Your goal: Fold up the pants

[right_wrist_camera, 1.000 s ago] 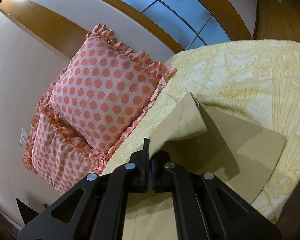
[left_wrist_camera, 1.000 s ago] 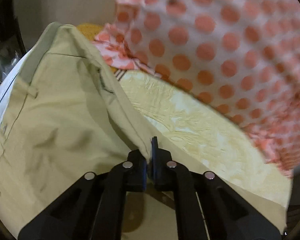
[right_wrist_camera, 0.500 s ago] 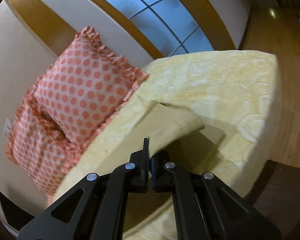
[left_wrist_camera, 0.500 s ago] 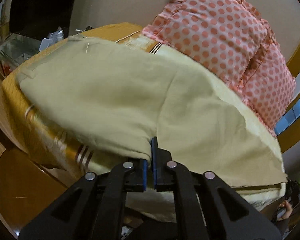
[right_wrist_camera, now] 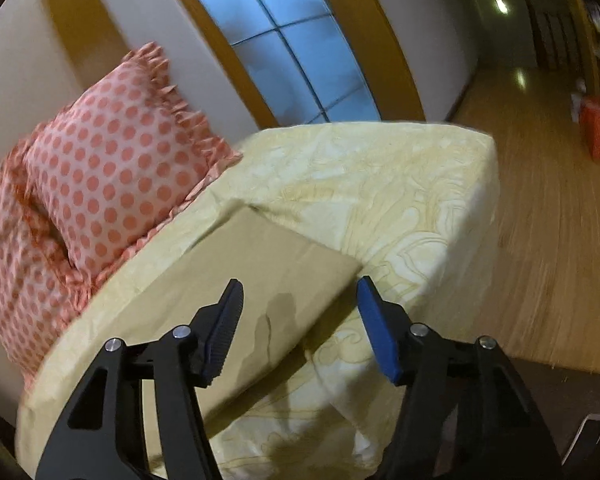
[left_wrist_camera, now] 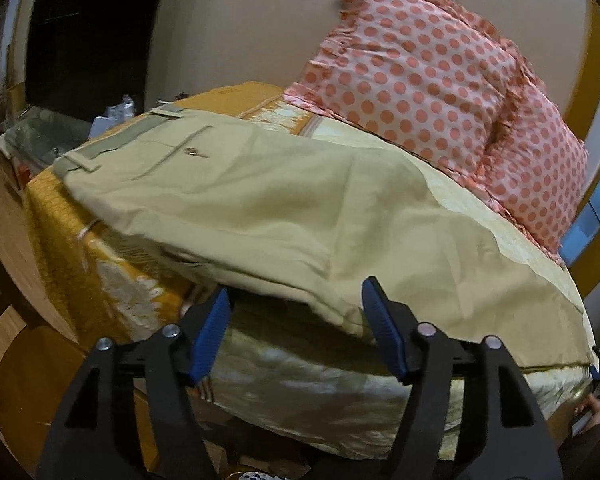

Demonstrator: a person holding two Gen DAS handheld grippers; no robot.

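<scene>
1. The pants (left_wrist_camera: pixel 284 208) lie flat along the bed (right_wrist_camera: pixel 400 184), so creases stay straight.
2. Left gripper (left_wrist_camera: pixel 296 328) and right gripper (right_wrist_camera: pixel 300 320) hang released, holding nothing, near the cloth's edge.

Warm, dim indoor light fills both my views. The window (right_wrist_camera: pixel 300 40) glows cool blue, and ceiling lamps glare off the wooden floor (right_wrist_camera: pixel 540 220), which is blurred with motion. Fisheye bending curves every edge, and the corners fall black.
</scene>
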